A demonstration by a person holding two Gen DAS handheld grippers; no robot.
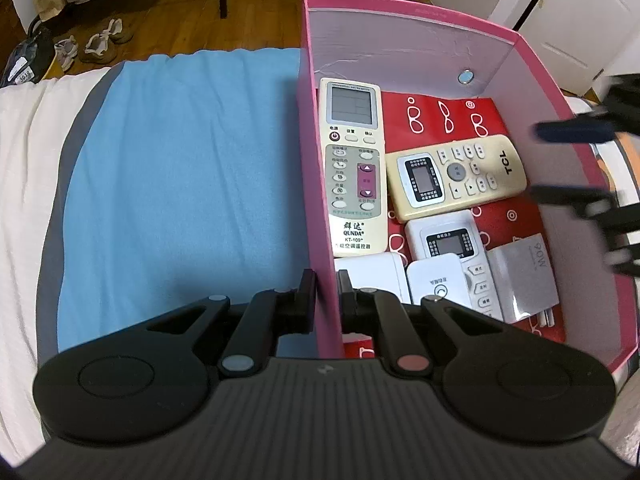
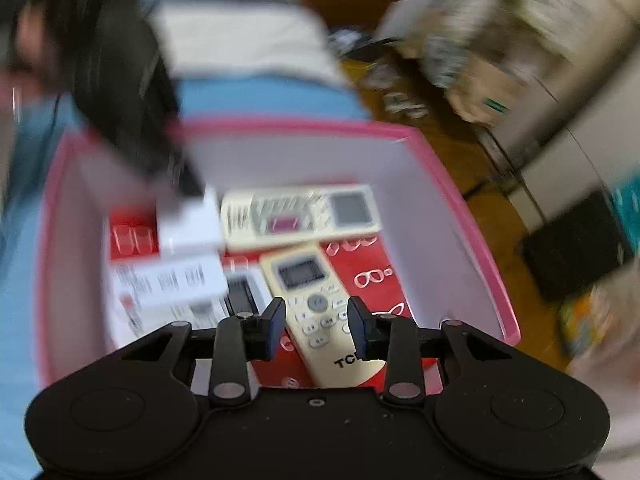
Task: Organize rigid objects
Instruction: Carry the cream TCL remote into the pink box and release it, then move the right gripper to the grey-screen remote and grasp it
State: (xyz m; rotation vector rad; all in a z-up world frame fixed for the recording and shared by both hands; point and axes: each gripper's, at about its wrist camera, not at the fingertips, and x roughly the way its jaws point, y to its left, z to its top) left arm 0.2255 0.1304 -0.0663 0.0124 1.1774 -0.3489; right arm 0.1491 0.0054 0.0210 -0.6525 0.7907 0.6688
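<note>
Pink box (image 1: 316,200): remotes, chargers already inside; nothing seen left outside. Left gripper (image 1: 325,292) jaws clamped on box wall. Right gripper (image 2: 316,320) jaws apart, empty, above TCL remote (image 2: 316,308).

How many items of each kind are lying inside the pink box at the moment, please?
Inside the pink box:
Remote controls: 3 (long cream remote, TCL remote, white remote)
White plug-in devices: 2 ()
Grey charger: 1
Total: 6, all on the red liner.
</note>
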